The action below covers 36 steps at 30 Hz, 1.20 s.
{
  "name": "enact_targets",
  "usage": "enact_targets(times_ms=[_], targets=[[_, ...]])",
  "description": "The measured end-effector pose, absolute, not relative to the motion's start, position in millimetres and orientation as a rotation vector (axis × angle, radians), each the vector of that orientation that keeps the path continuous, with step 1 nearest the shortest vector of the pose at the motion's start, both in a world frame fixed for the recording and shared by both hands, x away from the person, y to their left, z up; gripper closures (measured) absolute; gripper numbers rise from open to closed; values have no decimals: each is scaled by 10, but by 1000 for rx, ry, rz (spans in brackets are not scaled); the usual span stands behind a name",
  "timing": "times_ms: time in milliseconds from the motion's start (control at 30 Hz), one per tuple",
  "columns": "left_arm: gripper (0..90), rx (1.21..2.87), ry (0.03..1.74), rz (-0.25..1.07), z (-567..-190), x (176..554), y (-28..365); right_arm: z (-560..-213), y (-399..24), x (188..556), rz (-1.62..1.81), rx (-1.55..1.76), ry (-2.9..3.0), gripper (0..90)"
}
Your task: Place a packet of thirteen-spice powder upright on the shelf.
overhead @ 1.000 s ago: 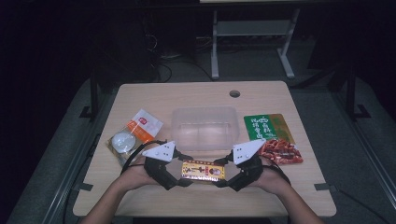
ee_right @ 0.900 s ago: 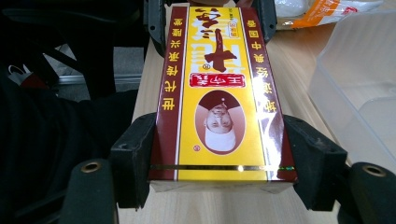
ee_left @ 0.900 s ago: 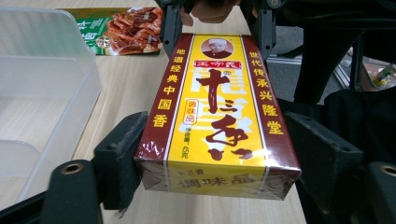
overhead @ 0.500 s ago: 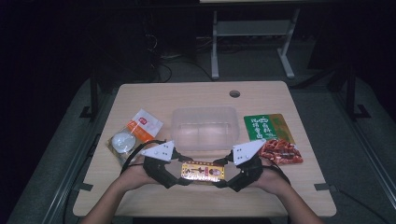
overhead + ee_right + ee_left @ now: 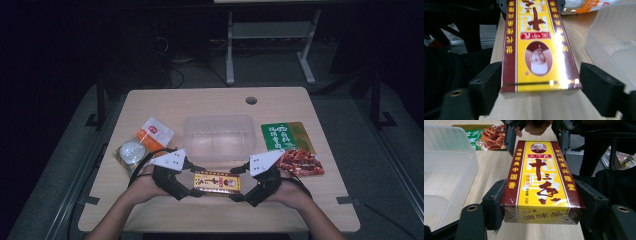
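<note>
A long yellow and maroon seasoning box [image 5: 217, 182] lies flat-side up near the table's front edge, held at both short ends. My left gripper [image 5: 192, 186] is shut on its left end; in the left gripper view the box [image 5: 541, 180] sits between the pads [image 5: 495, 202], which press on its long sides. My right gripper [image 5: 241, 190] grips the right end. In the right gripper view the box [image 5: 536, 45] sits between the two black pads [image 5: 486, 82], with the portrait end nearest the camera. The box seems to hover just above the wood.
A clear plastic container [image 5: 220, 118] stands empty just behind the box. To its right lie a green packet [image 5: 287, 136] and a red snack packet [image 5: 301, 162]. An orange-white packet [image 5: 150, 136] and a clear bag with a round white item [image 5: 131, 151] lie at the left.
</note>
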<state>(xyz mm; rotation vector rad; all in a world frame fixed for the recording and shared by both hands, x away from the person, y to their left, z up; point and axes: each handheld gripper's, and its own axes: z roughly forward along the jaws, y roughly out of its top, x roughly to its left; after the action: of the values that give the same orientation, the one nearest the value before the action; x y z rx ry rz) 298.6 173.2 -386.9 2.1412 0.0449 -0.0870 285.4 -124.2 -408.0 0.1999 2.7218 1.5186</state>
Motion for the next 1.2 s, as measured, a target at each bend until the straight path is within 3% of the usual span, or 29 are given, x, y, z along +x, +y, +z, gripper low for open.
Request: enact_targets(times_ms=[133,700,1200], targets=[[318,2149,68,-73,-3867,2998,1760,-4097,-1292,2847,1476,223,2722,143],[318,2148,158,-43,-3855,3061,1819,-4431,-1720,2707,1200,665,2694,144],[318,2155,155,-6,-3651,3242,1705,-4442,-1850,2727,1208,706,2608,144]])
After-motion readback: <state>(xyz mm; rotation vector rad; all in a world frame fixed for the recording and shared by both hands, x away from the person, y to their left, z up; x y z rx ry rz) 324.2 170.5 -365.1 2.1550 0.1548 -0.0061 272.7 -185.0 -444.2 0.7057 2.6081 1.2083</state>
